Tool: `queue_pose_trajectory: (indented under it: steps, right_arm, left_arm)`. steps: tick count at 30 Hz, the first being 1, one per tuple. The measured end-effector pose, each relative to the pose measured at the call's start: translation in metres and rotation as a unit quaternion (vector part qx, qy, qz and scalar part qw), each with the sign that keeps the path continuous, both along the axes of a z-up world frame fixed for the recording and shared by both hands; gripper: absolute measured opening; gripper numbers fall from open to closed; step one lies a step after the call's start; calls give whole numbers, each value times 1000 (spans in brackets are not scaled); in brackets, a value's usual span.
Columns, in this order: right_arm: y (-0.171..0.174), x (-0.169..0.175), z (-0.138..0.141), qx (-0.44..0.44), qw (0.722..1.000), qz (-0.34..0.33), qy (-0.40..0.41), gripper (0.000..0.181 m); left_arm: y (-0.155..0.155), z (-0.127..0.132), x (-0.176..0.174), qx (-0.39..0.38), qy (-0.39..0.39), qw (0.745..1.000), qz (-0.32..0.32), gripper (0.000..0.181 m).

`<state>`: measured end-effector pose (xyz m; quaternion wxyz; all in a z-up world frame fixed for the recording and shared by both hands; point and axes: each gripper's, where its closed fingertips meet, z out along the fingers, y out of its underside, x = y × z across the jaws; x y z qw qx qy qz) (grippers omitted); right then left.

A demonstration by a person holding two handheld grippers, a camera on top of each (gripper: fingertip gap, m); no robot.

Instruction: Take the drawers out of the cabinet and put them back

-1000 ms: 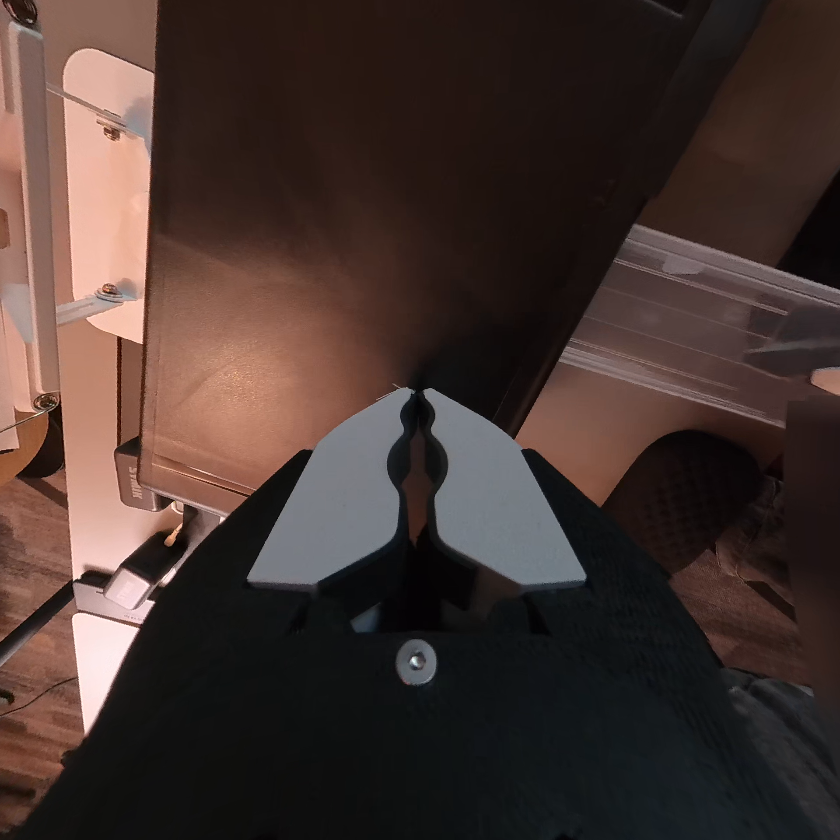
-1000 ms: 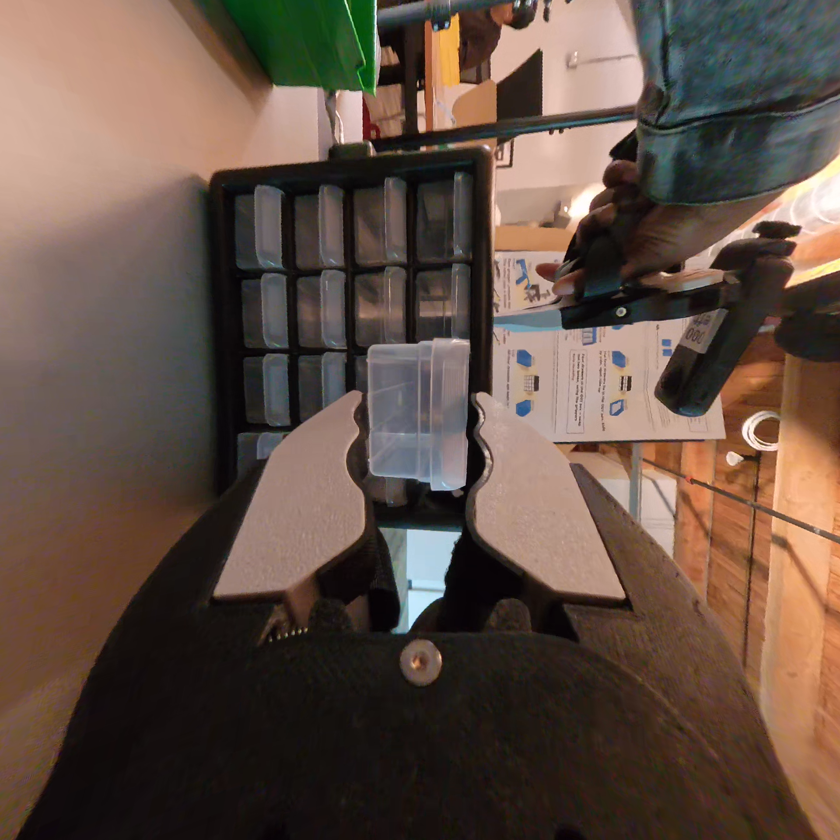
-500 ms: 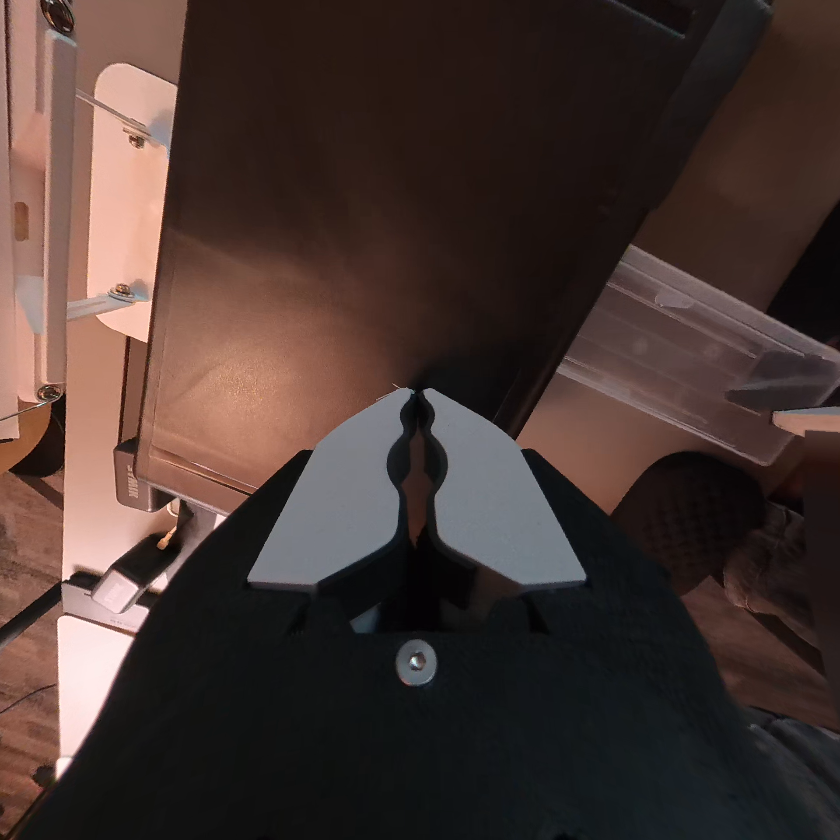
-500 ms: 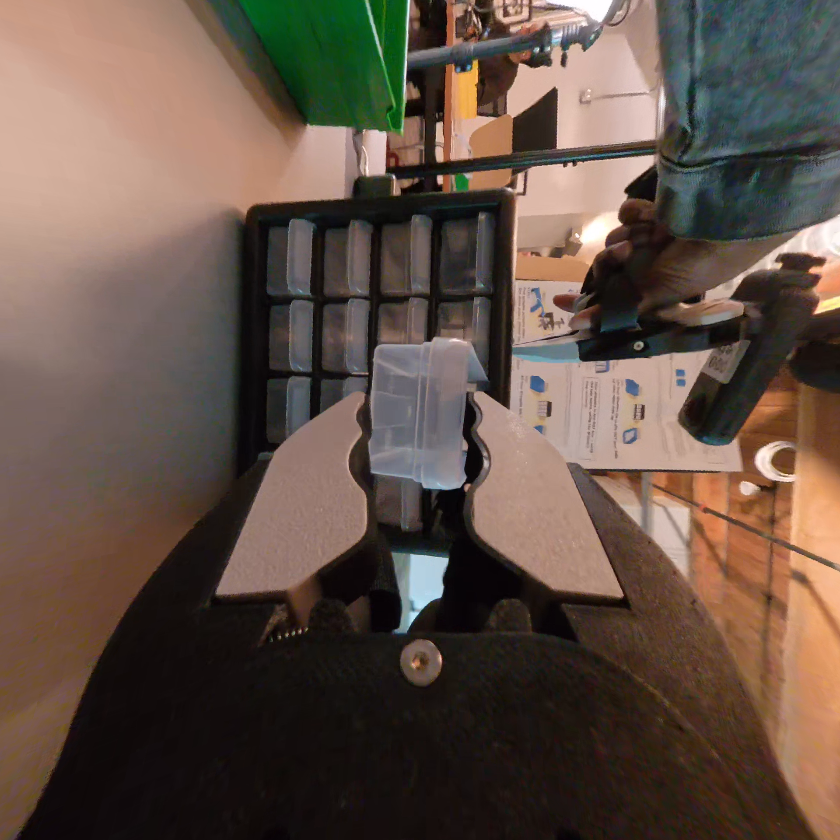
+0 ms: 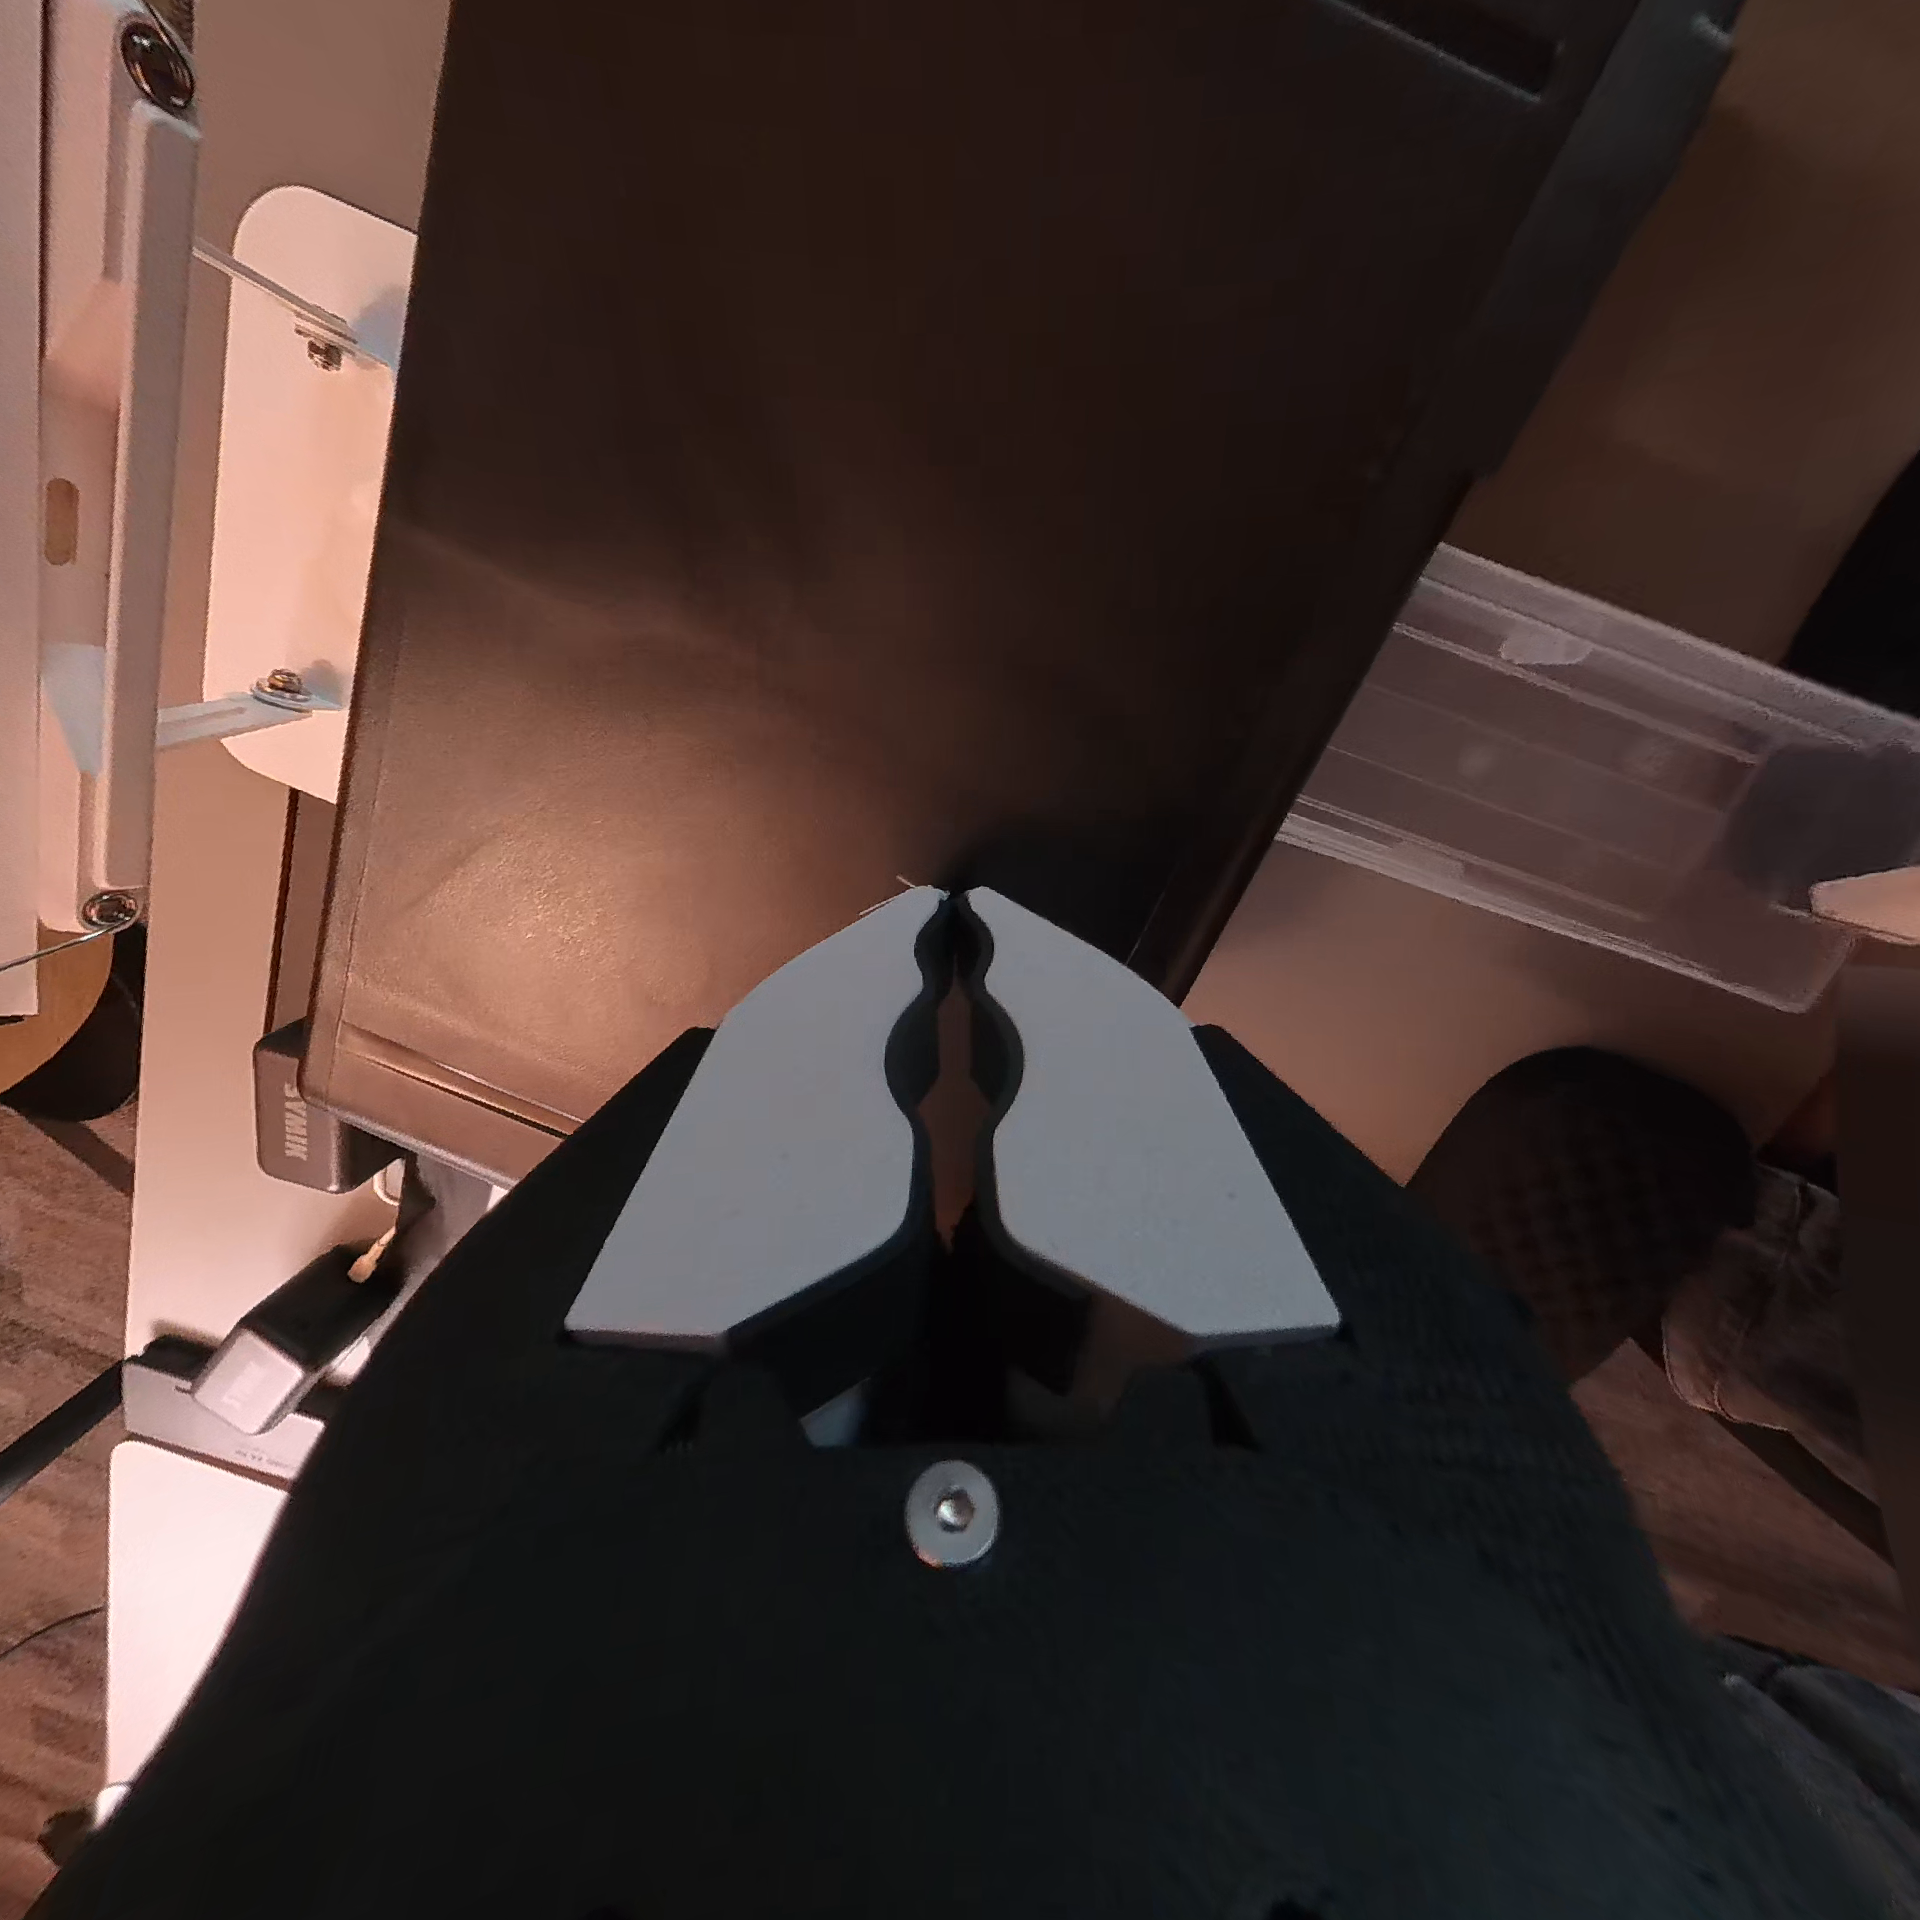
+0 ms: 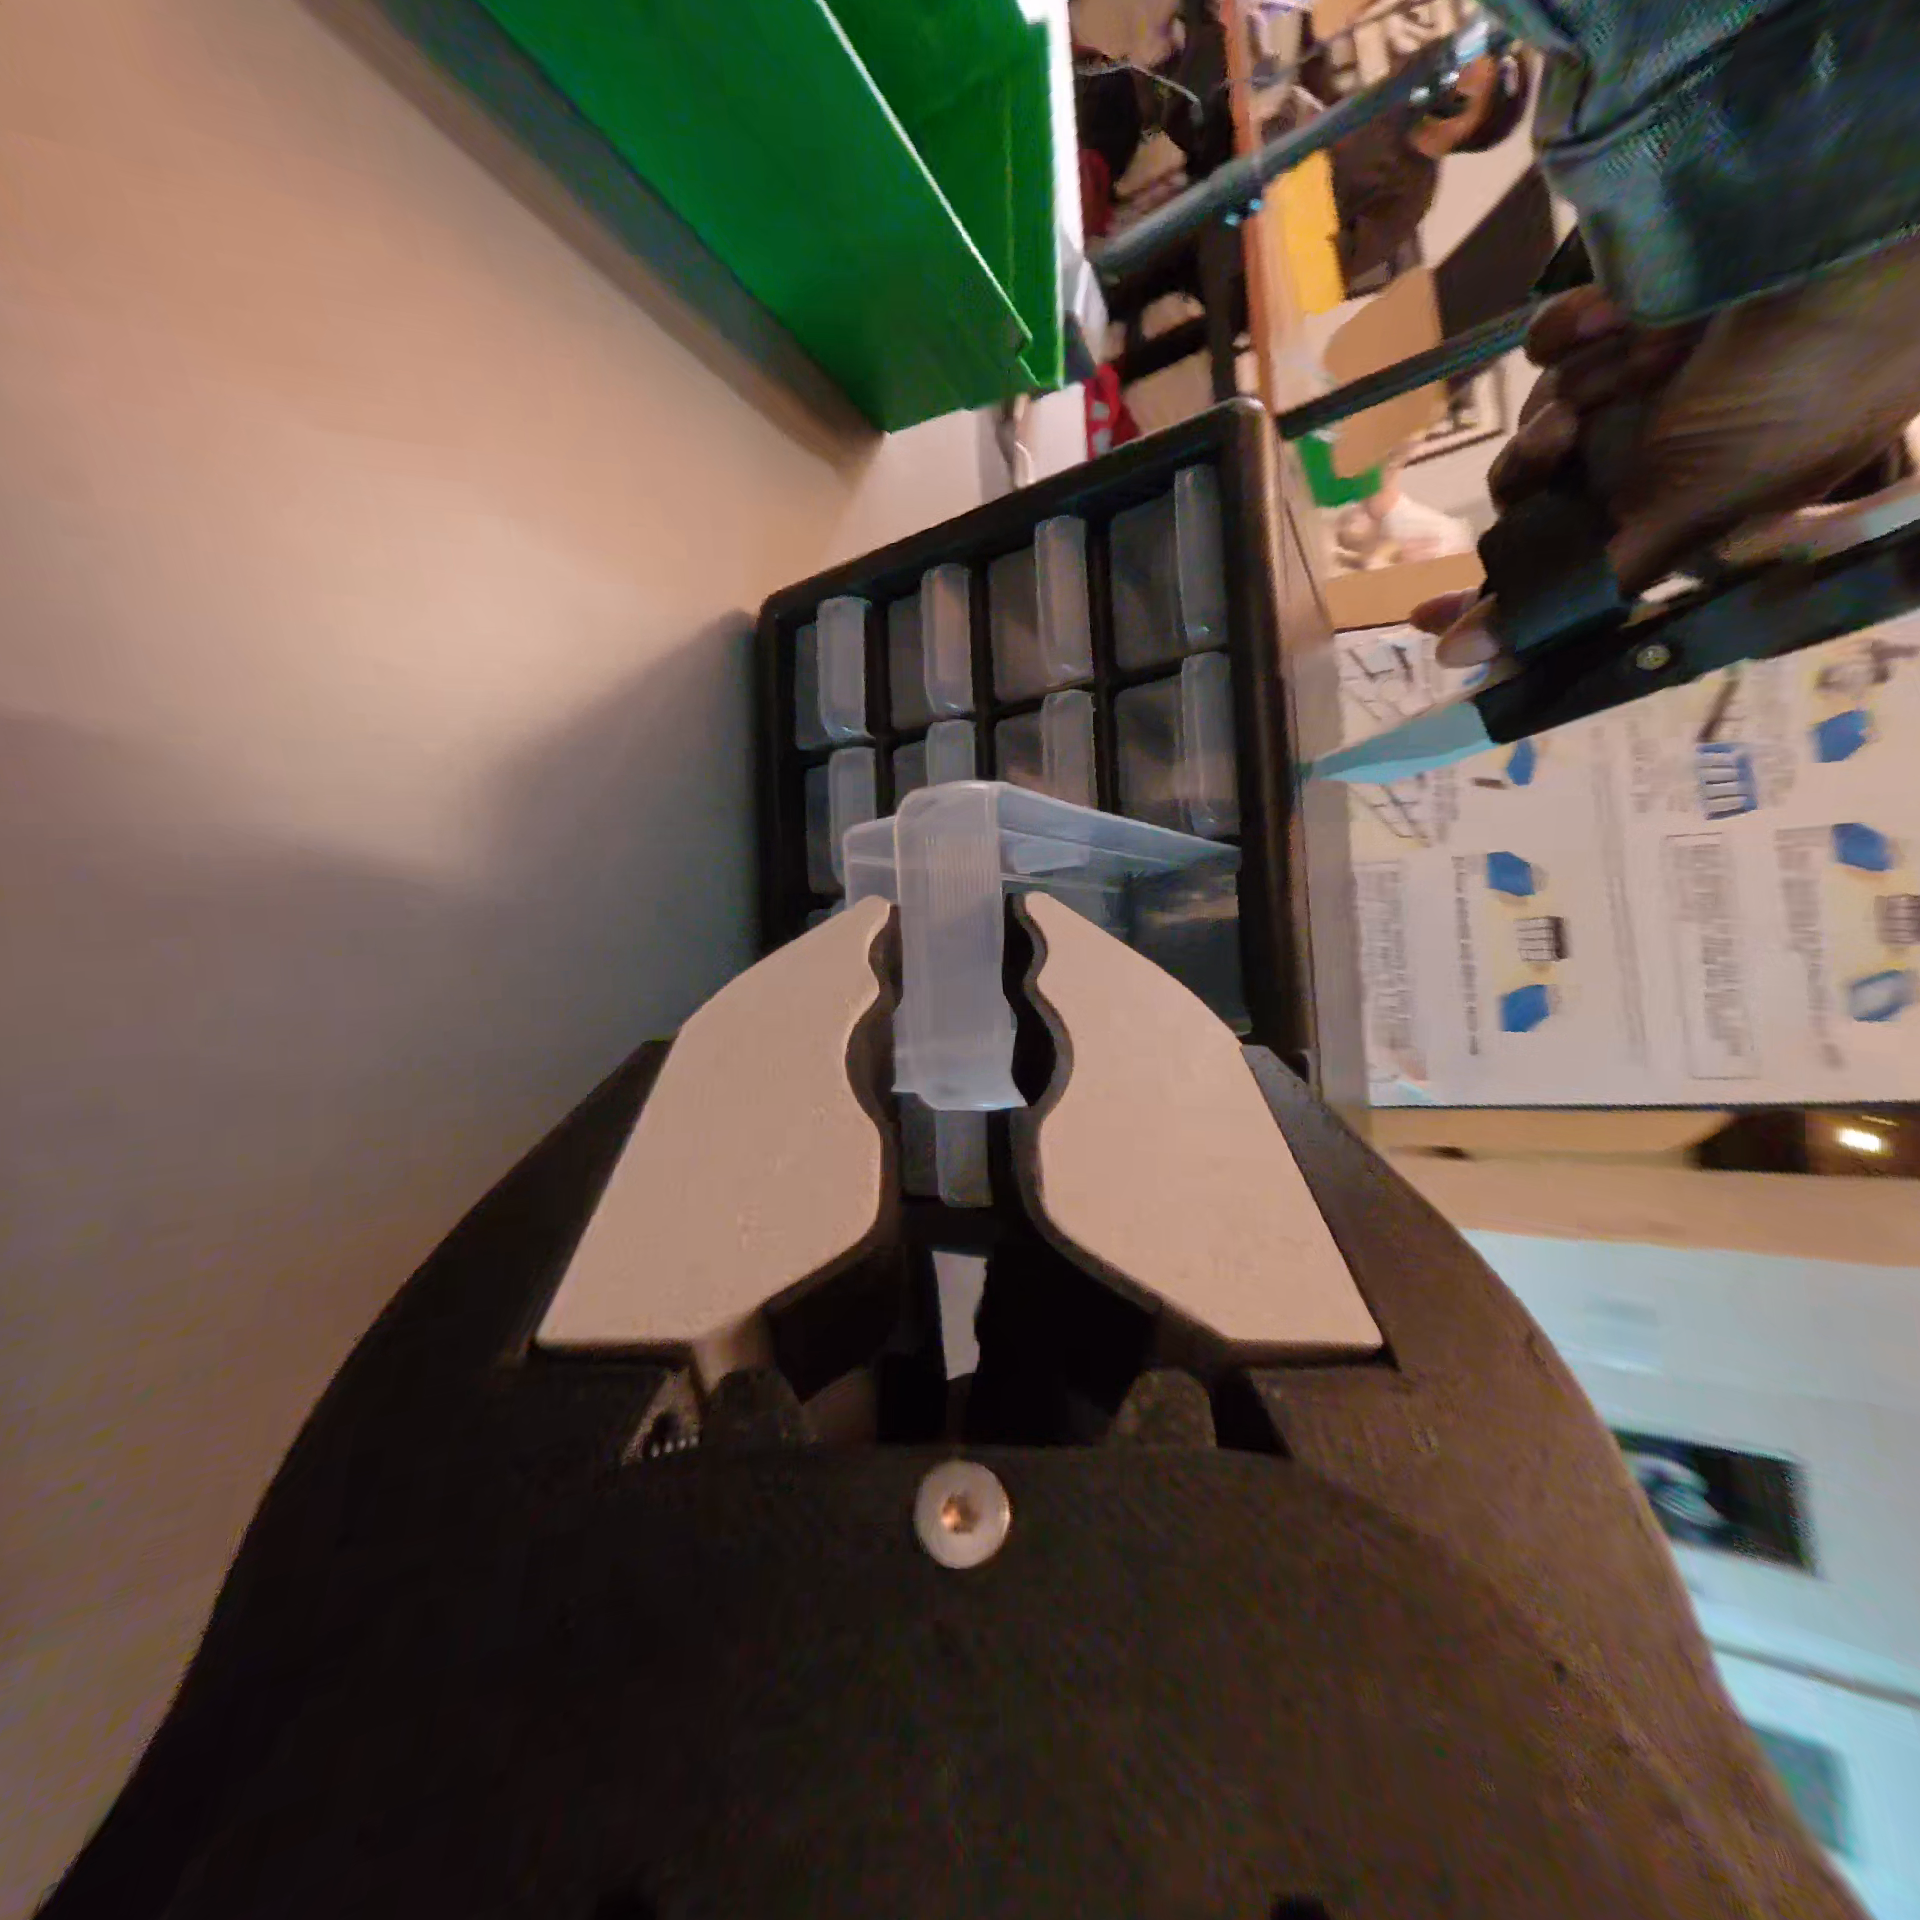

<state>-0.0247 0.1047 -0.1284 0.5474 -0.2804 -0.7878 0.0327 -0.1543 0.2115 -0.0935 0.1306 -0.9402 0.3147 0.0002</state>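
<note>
The black cabinet (image 6: pixel 1270 727) holds rows of clear drawers and stands on a beige surface. My right gripper (image 6: pixel 951 920) is shut on the handle tab of one clear drawer (image 6: pixel 1101 842), which sticks out from the cabinet's front. In the left wrist view my left gripper (image 5: pixel 951 894) is shut and empty, its tips pressed against the cabinet's smooth dark outer wall (image 5: pixel 831 520). The pulled-out drawer (image 5: pixel 1558 769) shows there at the right. The left gripper also shows in the right wrist view (image 6: pixel 1558 686), held by a hand against the cabinet's side.
A green board (image 6: pixel 883 208) stands beyond the beige surface (image 6: pixel 312 623). A printed poster (image 6: pixel 1610 914) hangs beside the cabinet. A white stand with metal brackets (image 5: pixel 291 520) is left of the cabinet. A person's hand and denim sleeve (image 6: pixel 1714 395) are at the upper right.
My right gripper's jaws have narrowed onto the drawer's handle tab, and its view has swung so that the drawer shows from the side. The left gripper stays pressed on the cabinet.
</note>
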Motion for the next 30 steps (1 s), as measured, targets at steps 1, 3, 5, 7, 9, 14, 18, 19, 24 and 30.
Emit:
queue_pose_trajectory:
  steps: [1, 3, 5, 7, 9, 14, 18, 19, 24, 30]
  right_arm:
    - [0, 2, 7, -29, 999, 14, -5, 19]
    - [1, 5, 26, -107, 993, 38, -23, 18]
    - [-5, 11, 44, -191, 976, 81, -59, 18]
    - [-16, 15, 62, -290, 946, 119, -81, 17]
    - [5, 12, 73, -256, 961, 83, -59, 18]
    - [-12, 25, 79, -266, 955, 133, -12, 18]
    - [-23, 35, 83, -253, 953, 155, 66, 17]
    - [-23, 38, 87, -255, 949, 161, 93, 18]
    - [-9, 53, 122, -237, 916, 171, 276, 17]
    - [-21, 57, 140, -165, 866, 200, 428, 17]
  left_arm:
    - [0, 0, 0, 0, 1, 1000, 0, 1]
    - [0, 0, 0, 0, 3, 1000, 0, 1]
    - [0, 0, 0, 0, 7, 1000, 0, 1]
    - [0, 0, -1, 0, 9, 1000, -2, 1]
    - [0, 0, -1, 3, 7, 1000, -2, 1]
    - [3, 1, -1, 48, -4, 999, -4, 1]
    - [3, 1, -1, 80, -3, 997, -13, 1]
    - [1, 2, -1, 95, 1, 995, -17, 1]
    - [-12, 77, 20, 368, -197, 907, 50, 50]
    - [-120, 133, 41, 484, -626, 601, 111, 88]
